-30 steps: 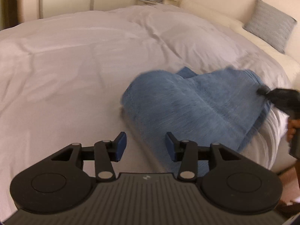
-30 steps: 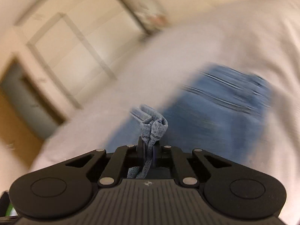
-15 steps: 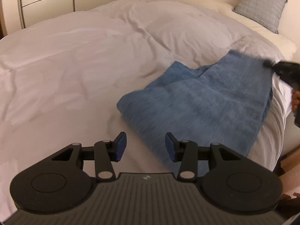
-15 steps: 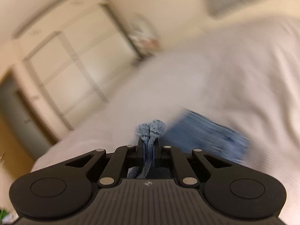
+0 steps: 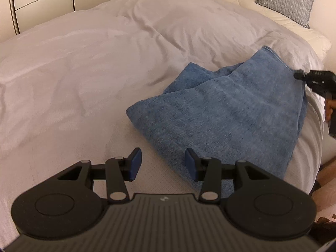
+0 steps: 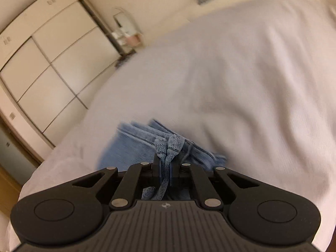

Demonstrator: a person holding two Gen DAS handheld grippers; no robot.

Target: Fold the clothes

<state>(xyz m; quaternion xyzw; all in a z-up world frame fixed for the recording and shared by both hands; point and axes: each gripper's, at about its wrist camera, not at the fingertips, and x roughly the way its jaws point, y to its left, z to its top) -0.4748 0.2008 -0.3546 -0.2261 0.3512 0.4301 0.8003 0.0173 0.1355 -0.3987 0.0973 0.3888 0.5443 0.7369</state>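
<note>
Left wrist view looks down over a bed covered by a pale duvet [image 5: 88,67], where a folded blue garment [image 5: 226,115] lies near the right edge of the mattress. The left gripper [image 5: 161,163] hovers just above the duvet with its blue pads parted and nothing between them; the garment's near folded edge lies just beyond and partly under the right pad. At the far right of that view, the right gripper [image 5: 299,76] pinches the garment's far corner, with part of a hand [image 5: 330,110] visible behind it. A grey patterned pillow [image 5: 287,0] rests at the head of the bed.

Right wrist view, somewhat blurred, shows the right gripper [image 6: 166,163] clenched on a bunched denim hem, folds of the garment [image 6: 134,145] spreading beyond it on the duvet [image 6: 241,79]. A pale panelled wardrobe [image 6: 52,63] stands behind.
</note>
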